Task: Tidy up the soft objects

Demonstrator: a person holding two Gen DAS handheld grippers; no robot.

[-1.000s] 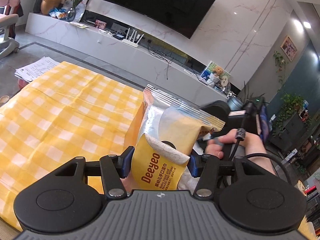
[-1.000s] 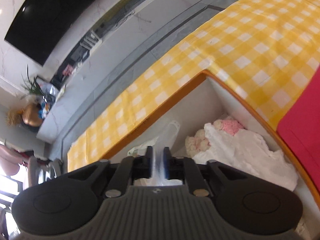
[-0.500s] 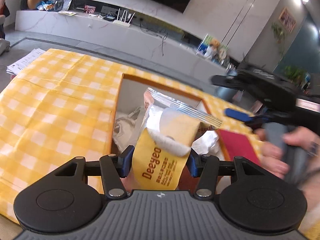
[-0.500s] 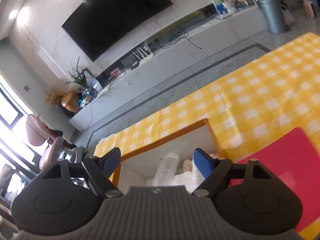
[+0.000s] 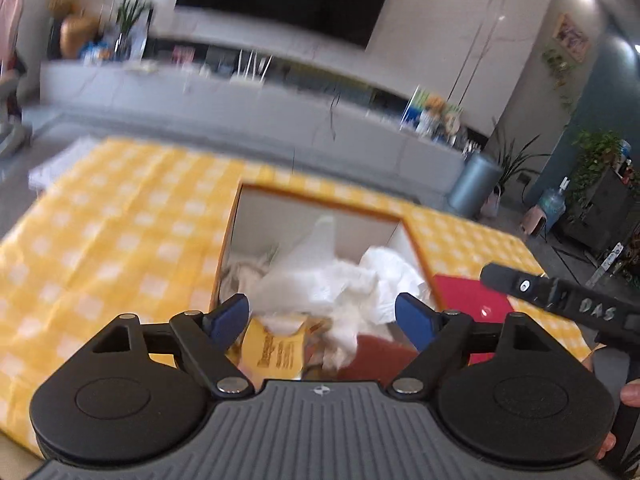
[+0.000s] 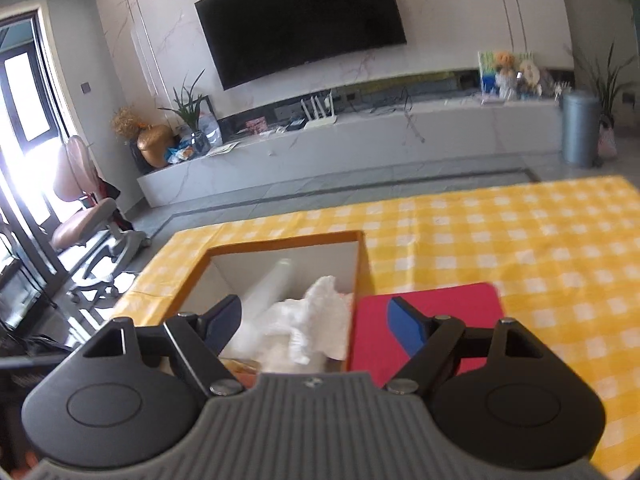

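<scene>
Table: the yellow checked cloth (image 6: 520, 240) spreads wide to either side of and beyond both tools, bare and flat.
Box: the orange-rimmed box (image 5: 320, 202) sits straight ahead of and below the left gripper (image 5: 322, 318), already heaped with white soft things (image 5: 352, 280).
Red mat: the red mat (image 6: 440, 312) lies just beside the box wall, under the right gripper (image 6: 316, 322).
Change: a second ago the left gripper pinched the yellow wipes pack (image 5: 276, 350); its jaws are now opening, and the pack lies low between them, clear of the pads, at the near end of the box. I judge this item delivered.
Right gripper: spread, nothing between its fingers; it pinched a white bag a second ago.
Room: the box rim is the only edge close ahead; above it both tools have free space to withdraw.
</scene>
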